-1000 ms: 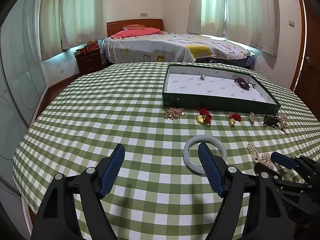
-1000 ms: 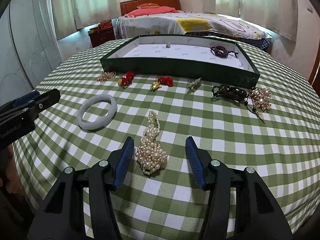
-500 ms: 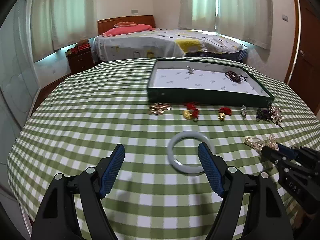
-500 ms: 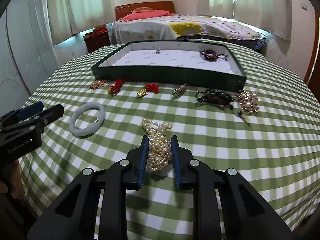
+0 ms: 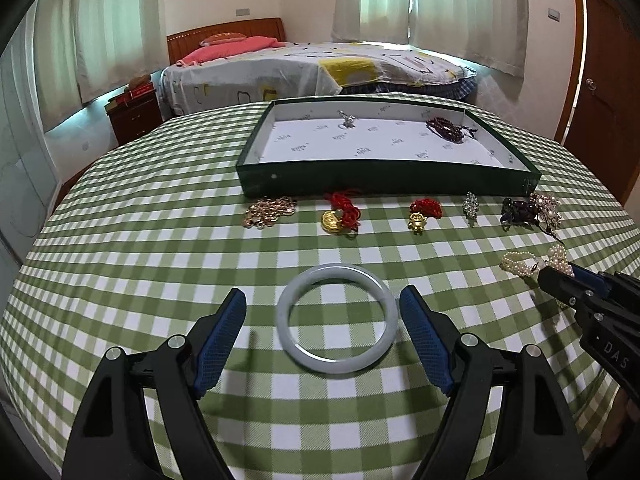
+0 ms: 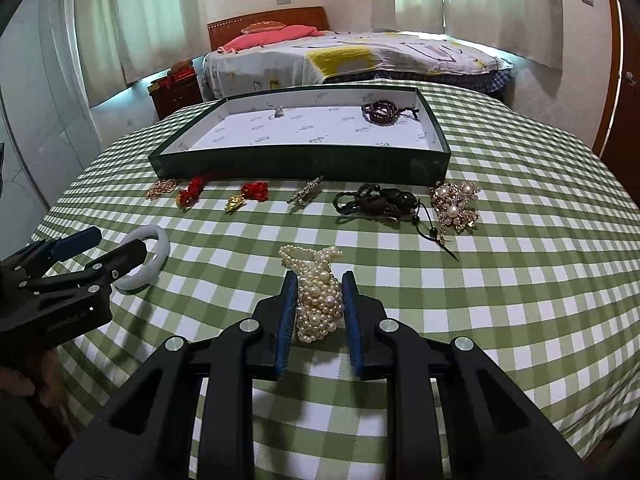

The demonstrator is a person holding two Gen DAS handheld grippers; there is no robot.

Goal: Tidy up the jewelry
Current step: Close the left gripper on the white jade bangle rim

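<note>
My right gripper (image 6: 318,292) is shut on a pearl necklace (image 6: 318,300) that lies bunched on the green checked tablecloth; it also shows in the left wrist view (image 5: 532,264). My left gripper (image 5: 322,312) is open, with its fingers on either side of a pale jade bangle (image 5: 338,322) lying flat on the cloth. The bangle also shows in the right wrist view (image 6: 154,260). A green tray (image 5: 384,180) with a white lining stands beyond, holding a dark bead bracelet (image 5: 446,128) and a small silver piece (image 5: 347,120).
In front of the tray lies a row of jewelry: a gold chain (image 5: 268,210), red-corded gold charms (image 5: 340,212) (image 5: 424,212), a crystal brooch (image 5: 470,202), dark beads (image 6: 376,202) and a pearl brooch (image 6: 456,204). A bed (image 5: 312,68) stands behind the table.
My right gripper has shut on the pearl necklace. My left gripper has moved right and forward, so the bangle now lies between its open fingers.
</note>
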